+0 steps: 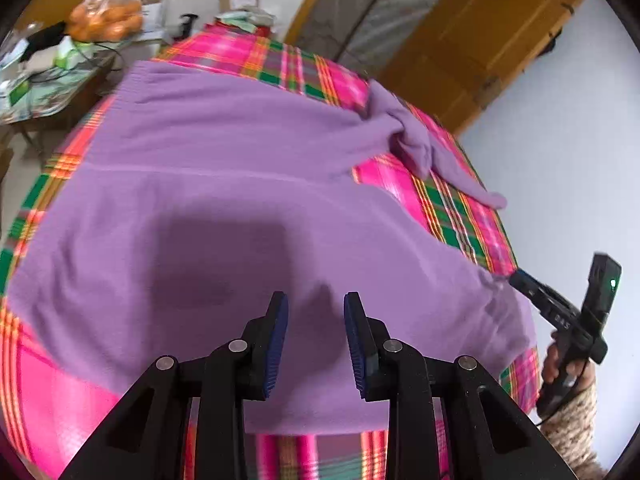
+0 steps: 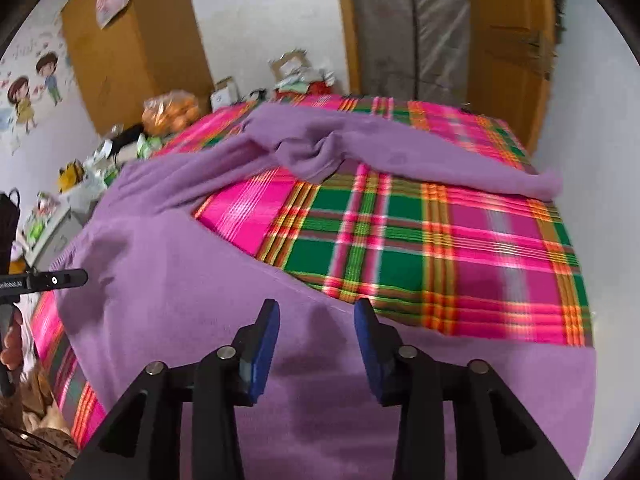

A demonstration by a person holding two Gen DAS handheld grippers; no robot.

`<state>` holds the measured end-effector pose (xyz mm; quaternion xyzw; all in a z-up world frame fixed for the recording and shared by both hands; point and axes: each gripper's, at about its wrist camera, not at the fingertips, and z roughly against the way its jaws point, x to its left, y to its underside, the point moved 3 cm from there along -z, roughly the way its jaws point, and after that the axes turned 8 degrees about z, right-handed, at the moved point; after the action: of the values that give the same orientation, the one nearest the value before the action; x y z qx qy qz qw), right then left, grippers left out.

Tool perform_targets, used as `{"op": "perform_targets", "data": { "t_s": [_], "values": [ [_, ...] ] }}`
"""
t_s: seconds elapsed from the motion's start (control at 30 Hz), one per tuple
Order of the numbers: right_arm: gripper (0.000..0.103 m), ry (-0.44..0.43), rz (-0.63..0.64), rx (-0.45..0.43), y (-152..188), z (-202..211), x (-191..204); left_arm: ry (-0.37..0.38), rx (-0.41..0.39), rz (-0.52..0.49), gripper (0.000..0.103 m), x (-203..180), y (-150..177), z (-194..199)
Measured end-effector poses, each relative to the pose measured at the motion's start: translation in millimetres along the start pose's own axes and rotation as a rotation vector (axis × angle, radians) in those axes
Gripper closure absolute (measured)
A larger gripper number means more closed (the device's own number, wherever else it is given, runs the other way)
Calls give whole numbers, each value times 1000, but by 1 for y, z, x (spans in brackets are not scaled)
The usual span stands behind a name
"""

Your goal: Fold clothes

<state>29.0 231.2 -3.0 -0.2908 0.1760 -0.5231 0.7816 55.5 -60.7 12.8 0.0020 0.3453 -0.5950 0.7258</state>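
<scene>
A purple sweater [image 1: 240, 184] lies spread on a pink and green plaid cloth [image 1: 256, 56]. One sleeve [image 1: 420, 148] trails crumpled toward the far right edge. My left gripper [image 1: 316, 300] hovers open just above the sweater's near part, with nothing between its blue pads. In the right wrist view the sweater [image 2: 168, 280] fills the near left, and its sleeve [image 2: 400, 152] crosses the far side of the plaid cloth [image 2: 440, 240]. My right gripper [image 2: 316, 306] is open over the sweater's near edge and holds nothing. From the left wrist view its tip [image 1: 516, 278] is at the sweater's right corner.
A cluttered side table holds a bag of oranges [image 1: 106, 14] and small boxes [image 2: 224, 94] beyond the far left corner. A wooden door [image 1: 488, 28] stands behind. A person's hand and knitted sleeve [image 1: 572, 400] are at the right edge. Bare plaid cloth lies to the sweater's right.
</scene>
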Motion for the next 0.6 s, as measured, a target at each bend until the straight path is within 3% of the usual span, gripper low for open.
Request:
{"op": "perform_targets", "data": {
  "t_s": [0.1, 0.37, 0.43, 0.53, 0.57, 0.6],
  "values": [
    [59, -20, 40, 38, -1, -19, 7, 0, 30, -7, 73, -3, 0, -11],
    [57, 47, 100, 59, -4, -46, 13, -7, 54, 14, 73, 6, -6, -22],
    [61, 40, 88, 47, -6, -47, 13, -8, 59, 16, 73, 9, -7, -26],
    [79, 38, 100, 43, -11, -51, 15, -5, 73, 20, 73, 14, -8, -32],
    [91, 37, 107, 45, -14, -53, 17, 2, 74, 22, 73, 15, -9, -32],
    [93, 36, 115, 48, -16, -54, 18, 6, 75, 21, 73, 16, -9, -33]
  ]
}}
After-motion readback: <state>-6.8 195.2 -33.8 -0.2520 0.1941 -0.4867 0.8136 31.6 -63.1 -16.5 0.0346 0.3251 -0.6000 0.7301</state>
